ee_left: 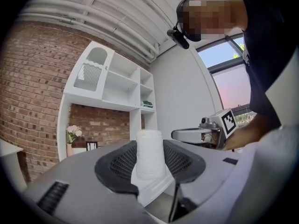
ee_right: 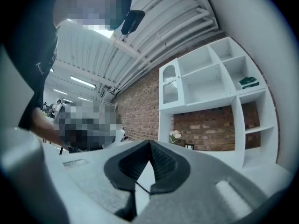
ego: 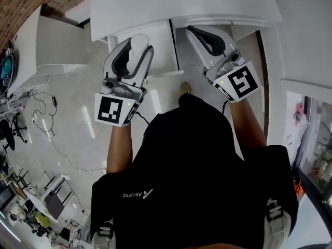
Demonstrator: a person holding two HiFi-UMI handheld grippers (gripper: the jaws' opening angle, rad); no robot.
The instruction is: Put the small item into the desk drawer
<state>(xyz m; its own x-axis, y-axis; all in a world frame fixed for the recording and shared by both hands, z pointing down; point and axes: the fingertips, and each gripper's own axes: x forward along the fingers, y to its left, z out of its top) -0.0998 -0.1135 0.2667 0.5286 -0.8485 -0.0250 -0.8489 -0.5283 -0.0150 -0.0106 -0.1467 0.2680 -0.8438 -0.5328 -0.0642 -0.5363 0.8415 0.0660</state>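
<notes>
A small white roll (ego: 138,39) stands upright between the pads of my left gripper (ego: 138,50), which is shut on it. In the left gripper view the roll (ee_left: 149,154) rises out of the dark pads (ee_left: 117,164) and points toward the ceiling. My right gripper (ego: 196,31) is shut with nothing in it; its tips meet (ee_right: 149,143). Both grippers hover in front of the white desk (ego: 181,4). Below its edge sits a white drawer unit (ego: 158,56); I cannot tell whether a drawer is open.
A white shelf unit (ee_left: 117,83) stands against a brick wall, with a vase of flowers (ee_left: 72,134) beside it. Cables (ego: 46,128) trail over the floor at the left. A second white table (ego: 52,45) is at the left, a glass cabinet (ego: 311,134) at the right.
</notes>
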